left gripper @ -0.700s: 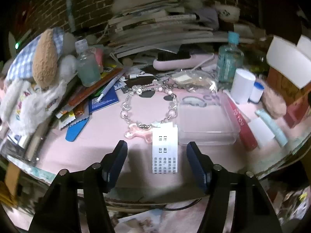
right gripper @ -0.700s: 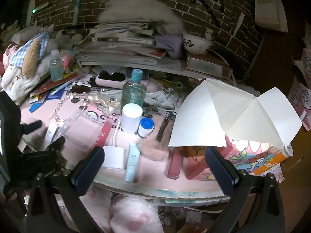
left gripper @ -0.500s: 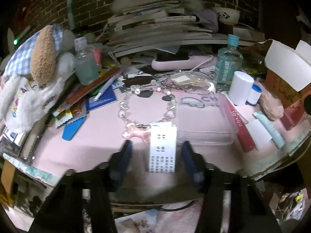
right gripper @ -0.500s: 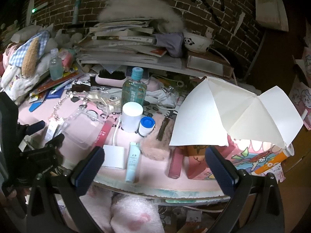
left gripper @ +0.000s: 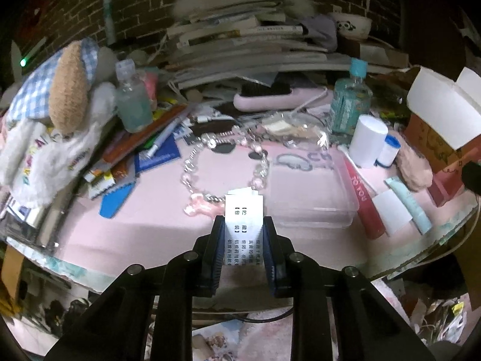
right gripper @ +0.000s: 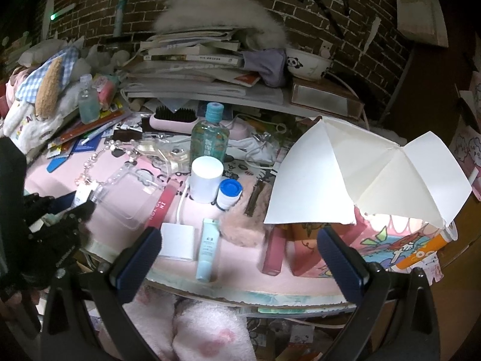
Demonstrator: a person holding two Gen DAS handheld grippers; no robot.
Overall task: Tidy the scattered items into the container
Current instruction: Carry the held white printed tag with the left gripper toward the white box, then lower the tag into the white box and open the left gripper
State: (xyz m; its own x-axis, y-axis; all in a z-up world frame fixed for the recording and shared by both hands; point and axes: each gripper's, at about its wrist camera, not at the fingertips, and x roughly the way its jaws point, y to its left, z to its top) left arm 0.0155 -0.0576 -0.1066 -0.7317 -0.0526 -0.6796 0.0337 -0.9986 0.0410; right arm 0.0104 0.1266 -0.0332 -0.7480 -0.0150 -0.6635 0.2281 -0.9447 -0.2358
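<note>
Clear glossy plastic container point(left gripper: 312, 192), matt paper tag point(left gripper: 244, 213)

Bare pink tabletop point(left gripper: 144, 219) left of bead bracelet point(left gripper: 192, 162); clear container point(left gripper: 309, 195) close right.

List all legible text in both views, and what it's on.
"TO YOU": red tube beside the clear container.
"IN": the same tube, right wrist view.
Chinese print: white packet in the left hand-held gripper, too small to read.
Bottle label, book spines: blurred.

white printed paper packet point(left gripper: 244, 222) | pink table mat point(left gripper: 144, 228) | blue-checked plush toy point(left gripper: 54, 96)
</note>
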